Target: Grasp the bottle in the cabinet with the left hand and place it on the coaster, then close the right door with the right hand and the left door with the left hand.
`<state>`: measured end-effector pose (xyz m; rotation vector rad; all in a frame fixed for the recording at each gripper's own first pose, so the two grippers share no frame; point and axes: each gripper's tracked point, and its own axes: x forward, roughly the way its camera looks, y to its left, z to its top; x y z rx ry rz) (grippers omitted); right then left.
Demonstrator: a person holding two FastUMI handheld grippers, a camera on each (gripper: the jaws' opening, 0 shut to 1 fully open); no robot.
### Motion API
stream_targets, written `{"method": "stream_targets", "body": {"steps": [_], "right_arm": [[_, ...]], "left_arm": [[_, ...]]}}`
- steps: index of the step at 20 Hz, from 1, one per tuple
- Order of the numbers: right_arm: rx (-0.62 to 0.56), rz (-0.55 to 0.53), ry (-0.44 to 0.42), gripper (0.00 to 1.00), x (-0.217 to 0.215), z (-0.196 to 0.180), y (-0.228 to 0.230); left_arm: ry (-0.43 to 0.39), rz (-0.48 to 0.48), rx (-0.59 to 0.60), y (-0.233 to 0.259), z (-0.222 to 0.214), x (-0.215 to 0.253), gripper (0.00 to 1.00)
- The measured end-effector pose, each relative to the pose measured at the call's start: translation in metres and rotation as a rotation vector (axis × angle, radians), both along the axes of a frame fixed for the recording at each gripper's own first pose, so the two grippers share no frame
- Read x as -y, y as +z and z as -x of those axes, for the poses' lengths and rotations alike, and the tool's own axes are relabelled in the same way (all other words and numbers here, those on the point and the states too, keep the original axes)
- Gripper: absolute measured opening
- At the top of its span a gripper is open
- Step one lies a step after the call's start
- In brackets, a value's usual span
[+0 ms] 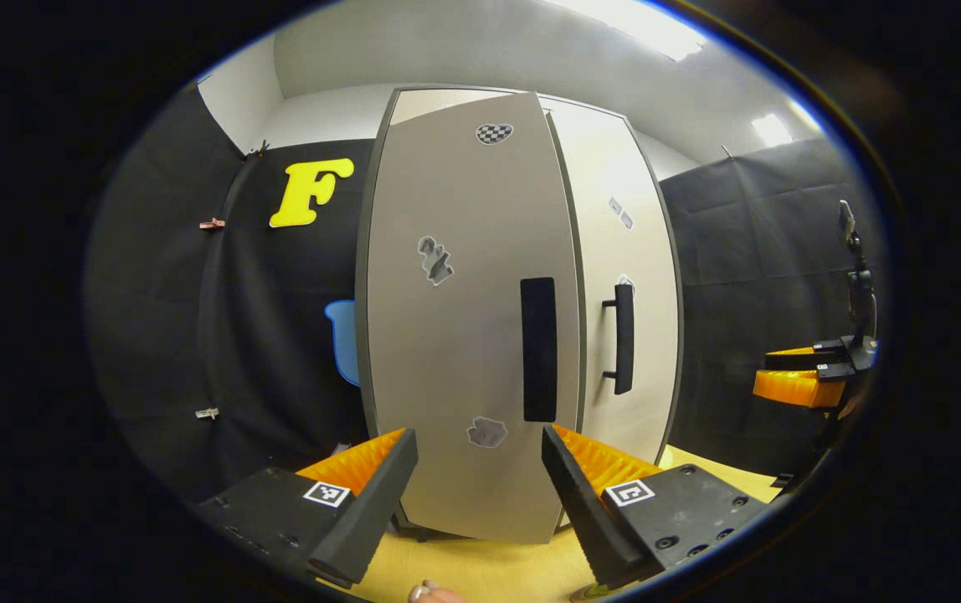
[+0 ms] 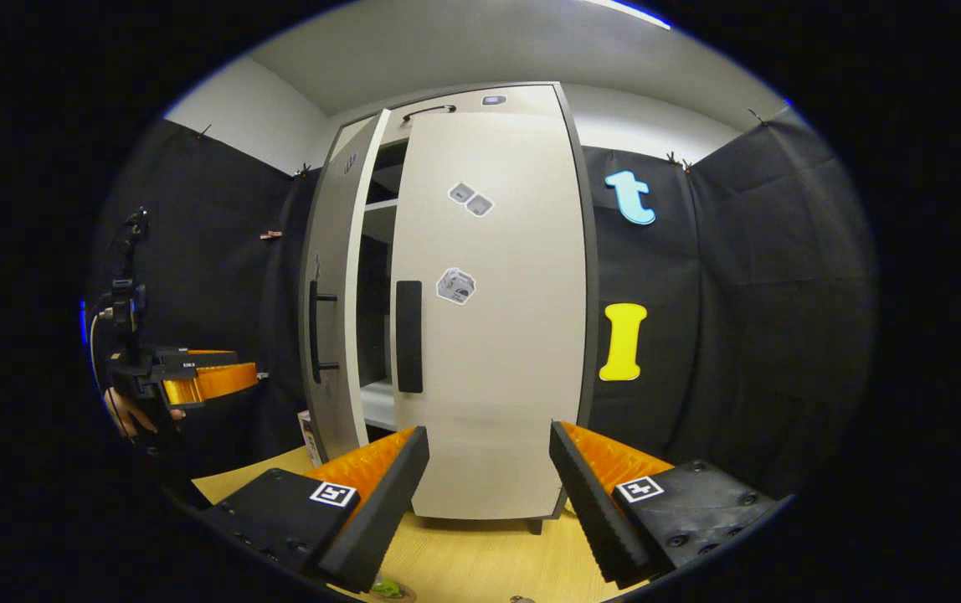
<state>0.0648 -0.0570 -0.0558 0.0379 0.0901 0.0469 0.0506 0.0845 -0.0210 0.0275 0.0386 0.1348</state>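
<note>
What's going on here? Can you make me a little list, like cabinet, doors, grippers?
cabinet: tall, pale, stands on the table
right door: shut or nearly shut
left door: ajar, shelves show in the gap
handles: one dark handle on each door
left gripper: open, holds nothing, faces the left door
right gripper: open, holds nothing
bottle: cannot tell

There is one cabinet (image 2: pixel 489 335) with two doors, a left door (image 1: pixel 468 335) and a right door (image 2: pixel 493 318), and each door has one dark handle. Two hand-held grippers show, the left hand-held gripper (image 1: pixel 479 494) and the right hand-held gripper (image 2: pixel 489 494), over one worktop (image 2: pixel 480 561)
</note>
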Motion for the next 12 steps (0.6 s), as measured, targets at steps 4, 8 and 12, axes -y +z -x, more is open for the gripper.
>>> {"method": "stream_targets", "body": {"steps": [4, 8, 12], "right_arm": [[0.001, 0.019, -0.017, 0.96, -0.012, 0.007, 0.002], [-0.009, 0.029, -0.004, 0.98, -0.023, 0.018, 0.003], [0.005, 0.012, -0.028, 0.98, -0.02, 0.031, 0.009]], "left_arm": [[0.031, -0.008, -0.011, -0.001, 0.01, 0.0, 0.95], [0.067, -0.025, -0.003, 0.005, 0.017, 0.0, 0.95], [0.071, -0.067, 0.006, 0.013, 0.025, 0.006, 0.95]]}}
